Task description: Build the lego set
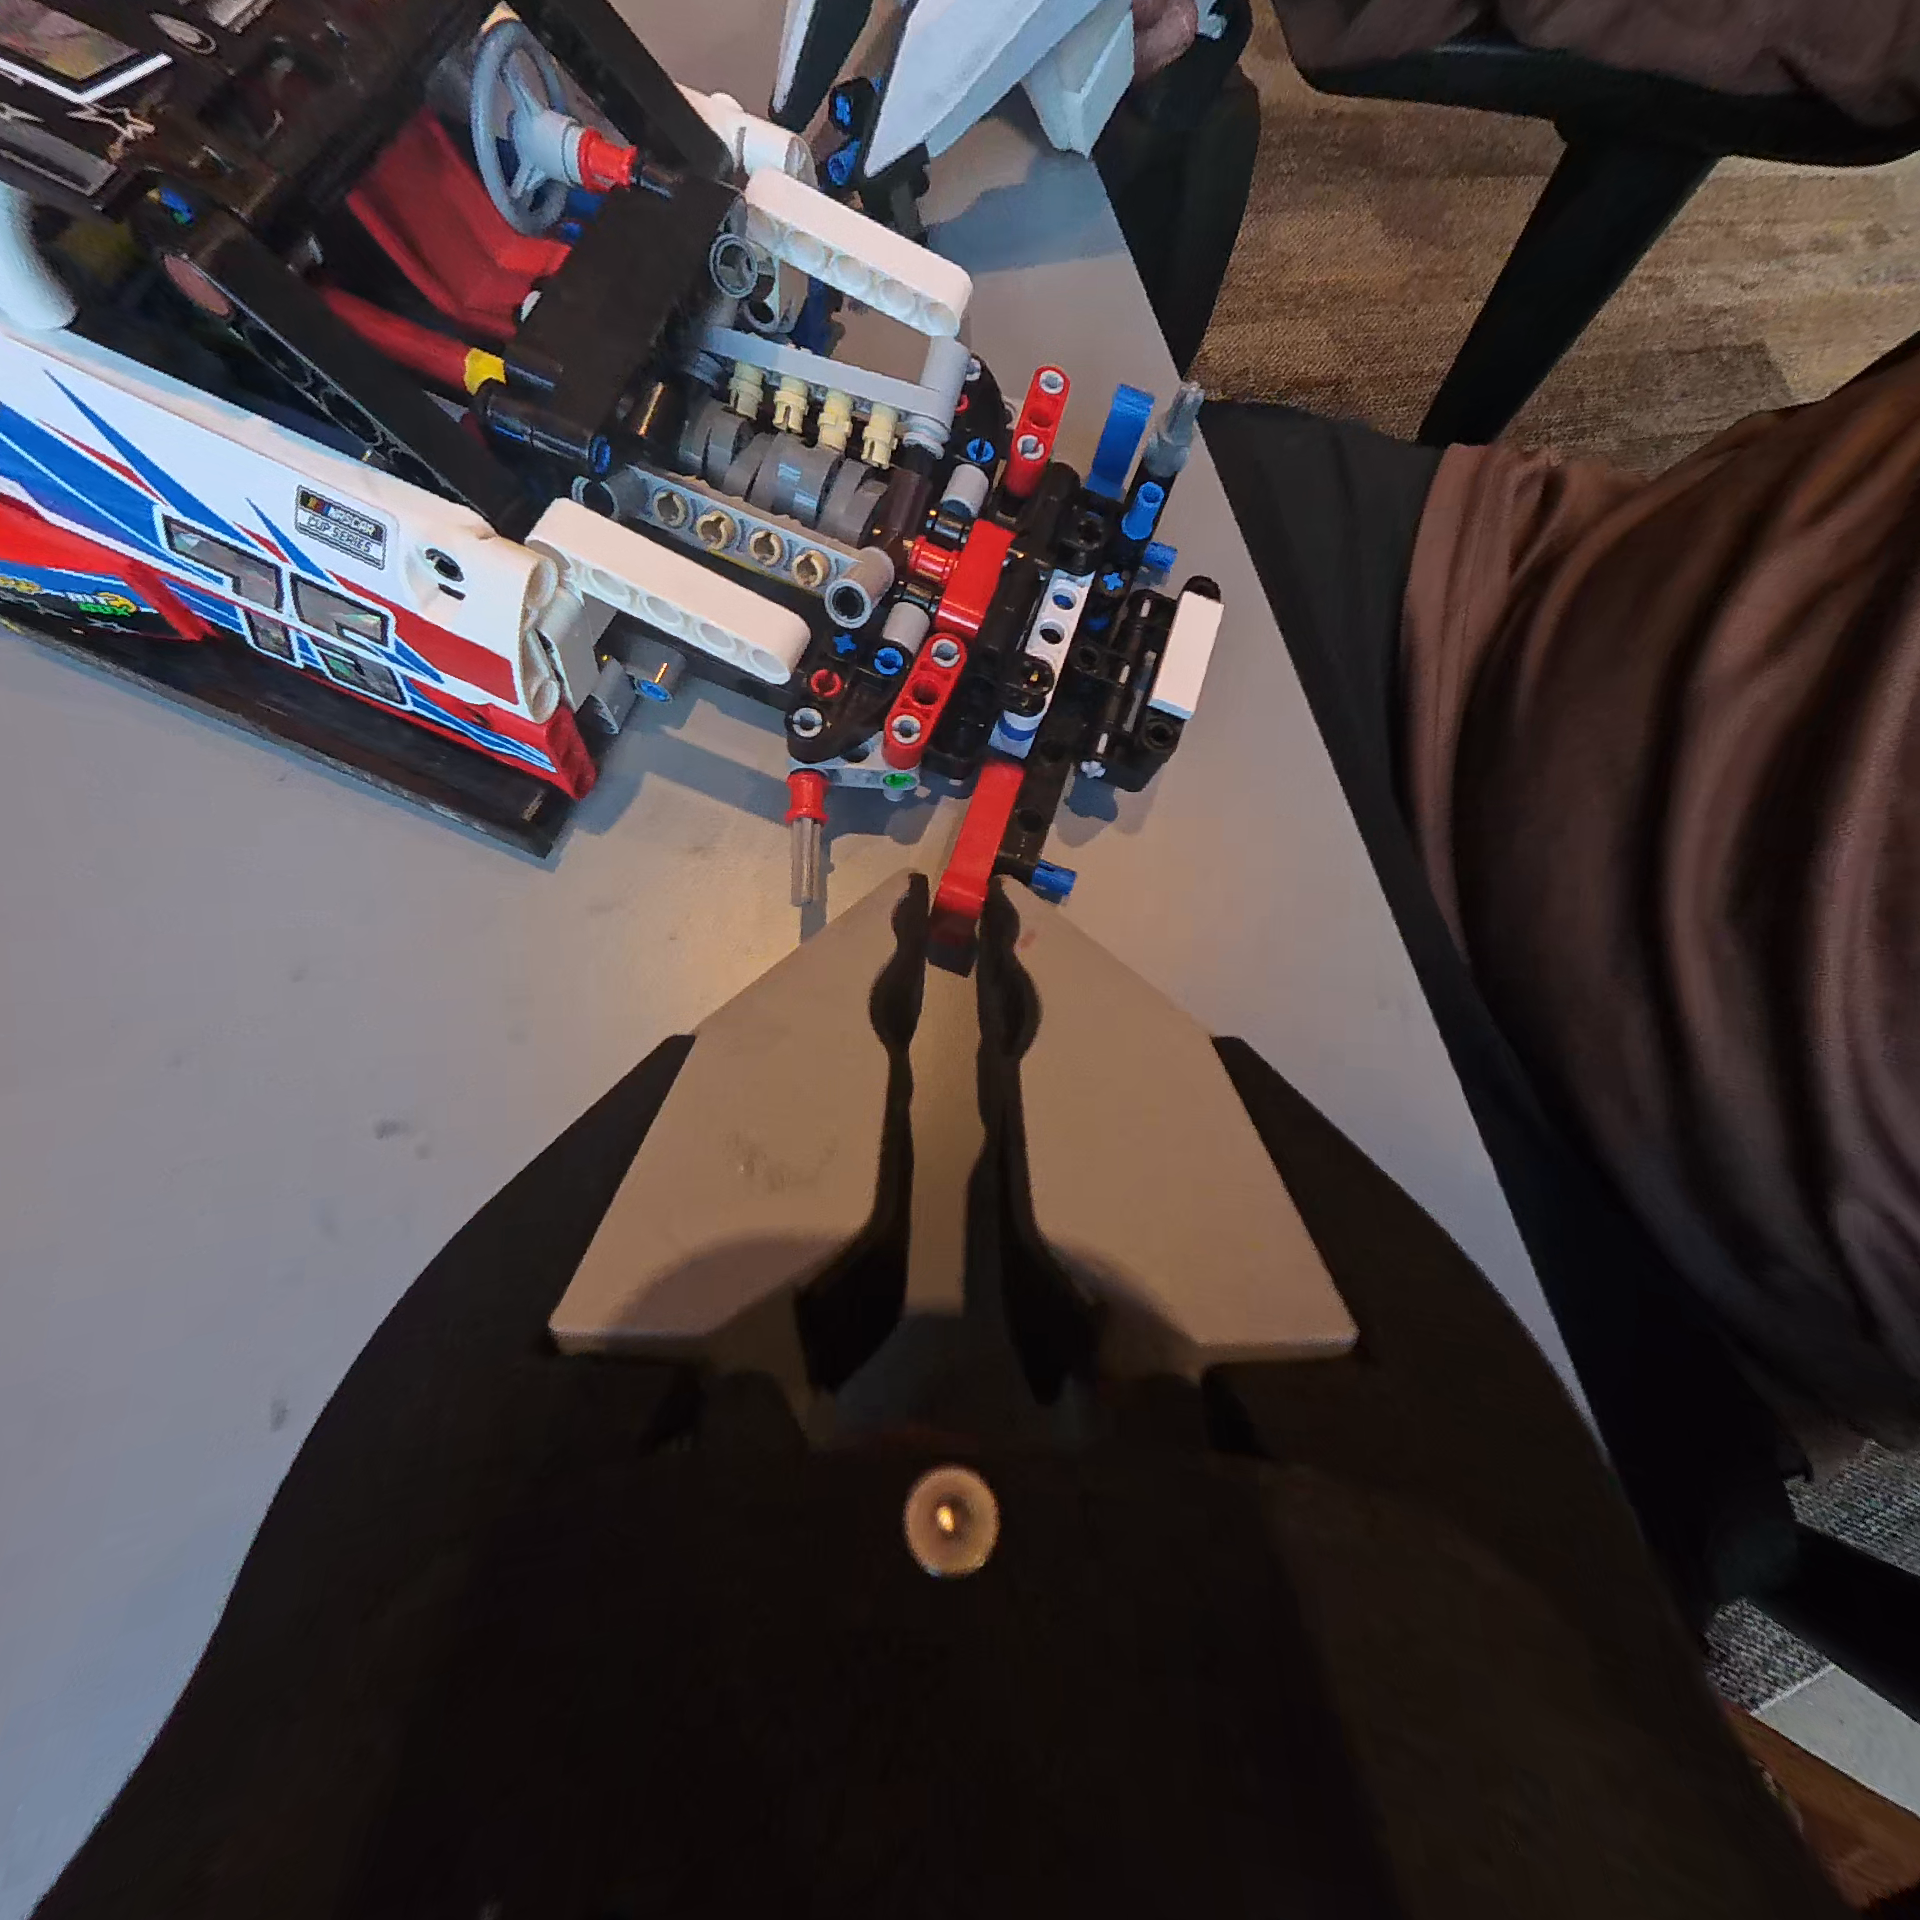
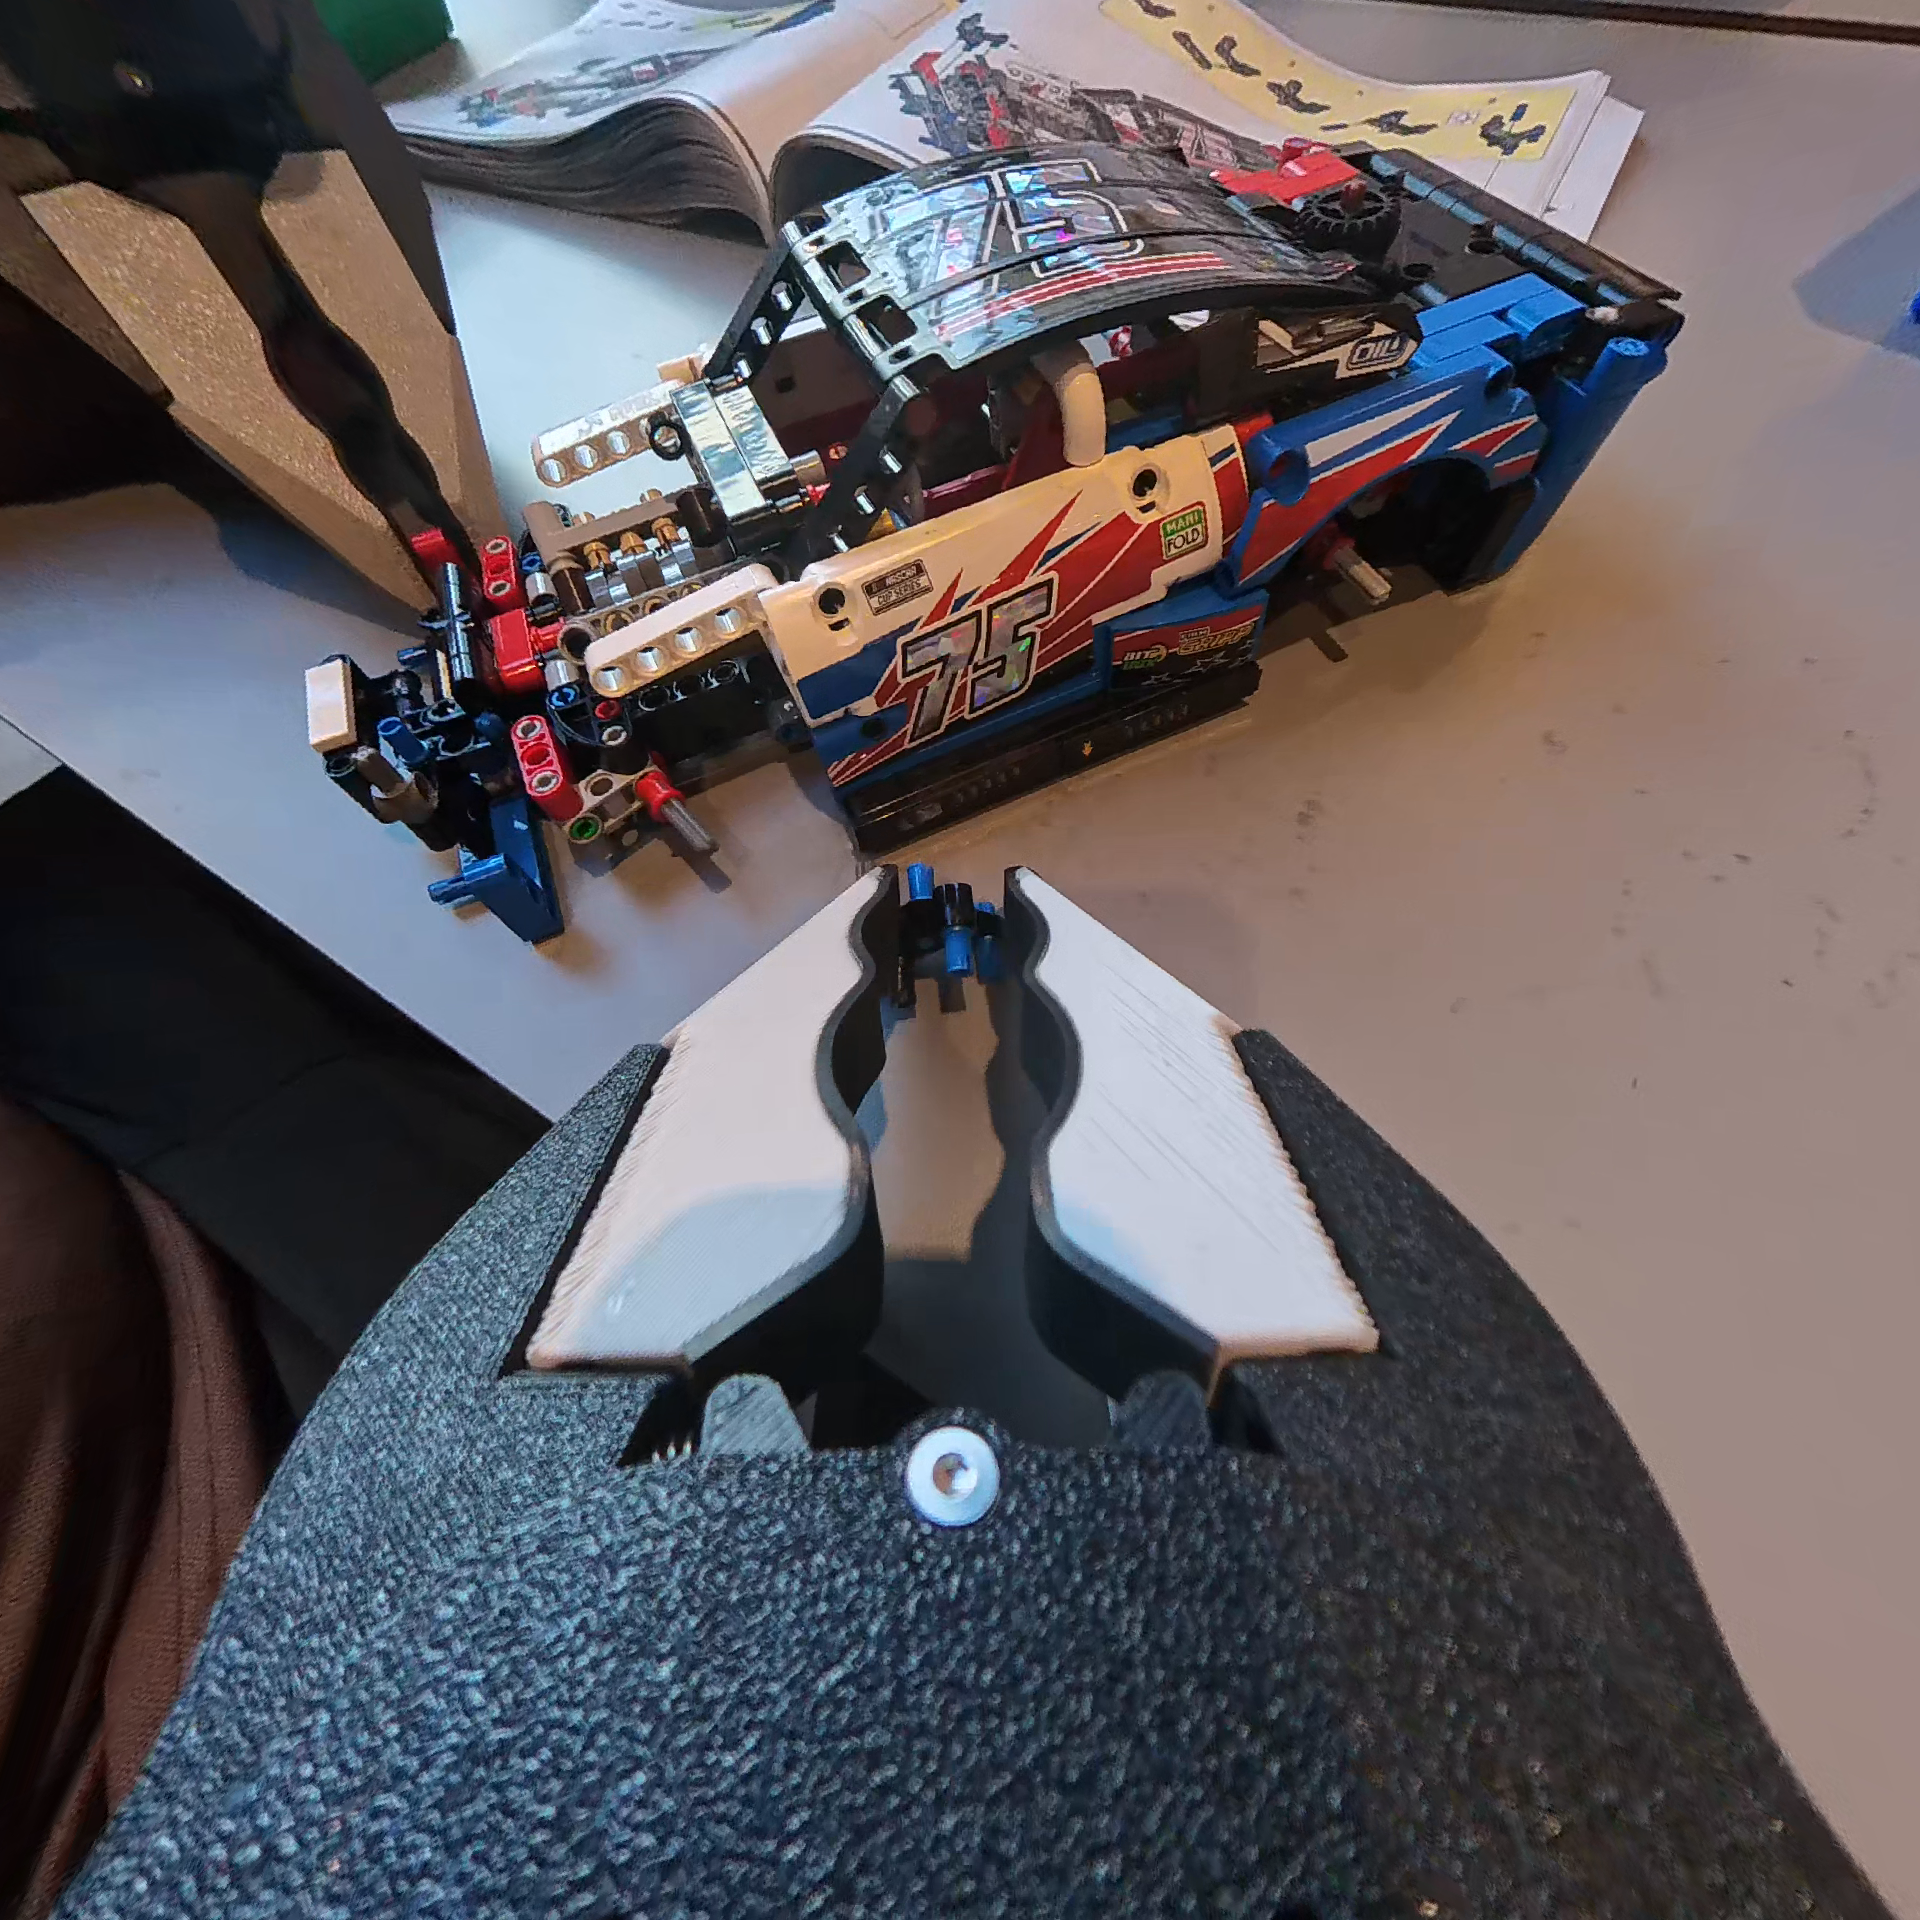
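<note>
From my right wrist view, bare table (image 2: 1455, 935) opens from 1 to 4 o'clock, wide enough to pass through. The car model (image 2: 1039, 582) blocks 10 to 1 o'clock, its exposed front frame (image 2: 499, 707) jutting toward the table edge at 10. Behind it, an open instruction booklet (image 2: 727, 125) fills 12 o'clock. My left gripper (image 2: 436, 582) crowds the frame's far side at 10 o'clock. In my left wrist view, open table (image 1: 312, 1039) runs from 8 to 10 o'clock; a person's torso (image 1: 1662, 831) and a chair (image 1: 1558, 208) close off 1 to 4 o'clock beyond the edge.
</note>
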`<move>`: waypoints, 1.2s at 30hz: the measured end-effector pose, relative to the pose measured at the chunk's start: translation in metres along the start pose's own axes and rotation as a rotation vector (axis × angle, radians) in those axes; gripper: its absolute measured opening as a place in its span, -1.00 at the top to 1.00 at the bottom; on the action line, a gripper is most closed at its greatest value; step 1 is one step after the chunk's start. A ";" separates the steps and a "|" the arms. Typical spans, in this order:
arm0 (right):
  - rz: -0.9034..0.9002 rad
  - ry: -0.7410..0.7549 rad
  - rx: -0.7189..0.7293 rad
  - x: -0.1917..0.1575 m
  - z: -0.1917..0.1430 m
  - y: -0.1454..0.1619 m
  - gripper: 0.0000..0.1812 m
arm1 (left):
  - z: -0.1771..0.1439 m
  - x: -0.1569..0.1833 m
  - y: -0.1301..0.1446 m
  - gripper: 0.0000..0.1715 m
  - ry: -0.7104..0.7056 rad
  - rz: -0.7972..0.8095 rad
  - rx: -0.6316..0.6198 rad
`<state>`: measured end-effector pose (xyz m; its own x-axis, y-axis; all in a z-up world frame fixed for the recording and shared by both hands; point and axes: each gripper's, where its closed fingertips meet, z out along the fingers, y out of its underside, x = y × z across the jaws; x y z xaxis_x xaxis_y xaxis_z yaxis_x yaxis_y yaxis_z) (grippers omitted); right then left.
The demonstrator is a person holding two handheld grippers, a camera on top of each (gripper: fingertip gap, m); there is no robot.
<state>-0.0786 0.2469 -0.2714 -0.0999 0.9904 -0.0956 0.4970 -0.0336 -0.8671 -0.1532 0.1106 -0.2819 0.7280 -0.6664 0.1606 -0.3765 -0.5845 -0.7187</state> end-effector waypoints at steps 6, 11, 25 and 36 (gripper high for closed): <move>-0.003 0.006 -0.002 0.001 0.002 -0.001 0.77 | 0.000 0.000 0.000 0.91 0.003 -0.012 0.002; 0.031 -0.011 0.016 0.004 -0.002 -0.003 0.74 | 0.000 0.000 0.000 0.91 0.005 -0.015 0.002; 0.004 -0.040 -0.016 0.002 -0.008 0.002 0.78 | -0.004 0.003 0.003 0.83 0.017 -0.002 0.001; -0.220 0.031 0.101 -0.005 -0.020 -0.024 0.92 | -0.017 -0.008 0.001 0.76 -0.006 -0.035 0.041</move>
<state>-0.0727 0.2453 -0.2400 -0.1692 0.9789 0.1142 0.3772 0.1714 -0.9101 -0.1692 0.1075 -0.2719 0.7437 -0.6430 0.1828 -0.3268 -0.5883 -0.7397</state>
